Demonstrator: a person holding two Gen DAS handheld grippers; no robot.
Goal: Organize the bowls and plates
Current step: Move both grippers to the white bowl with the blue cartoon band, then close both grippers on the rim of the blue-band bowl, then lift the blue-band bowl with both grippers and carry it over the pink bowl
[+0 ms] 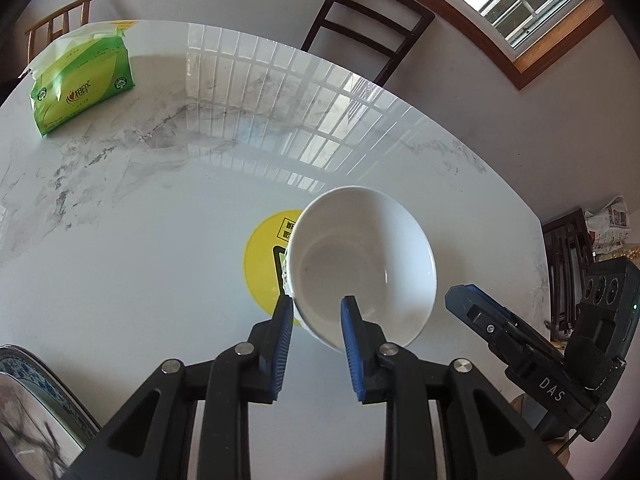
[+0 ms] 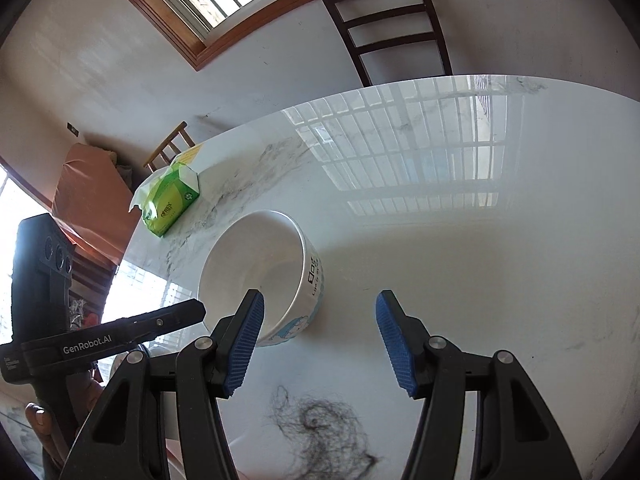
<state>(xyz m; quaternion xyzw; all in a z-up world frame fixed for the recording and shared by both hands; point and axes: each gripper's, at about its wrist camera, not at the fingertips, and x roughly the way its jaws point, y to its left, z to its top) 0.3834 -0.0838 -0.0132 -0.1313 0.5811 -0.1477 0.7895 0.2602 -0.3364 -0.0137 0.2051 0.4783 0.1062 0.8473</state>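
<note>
Plainly, the bowl's [image 1: 360, 264] near rim lies between the left gripper's [image 1: 318, 320] slack jaws.
It sits on the table [image 1: 160, 240], over a yellow sticker [image 1: 264, 264]. Its wall is straddled but, as far as I can see, not pinched. The right gripper [image 2: 320, 308] hangs parted and empty just beside it. The plate [image 1: 36, 364] is cut off at the corner, and the bowl's foot is hidden.

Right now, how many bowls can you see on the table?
1. The white bowl sits on the marble table, its near rim between the open fingers of the left gripper. Others could be out of view.
</note>
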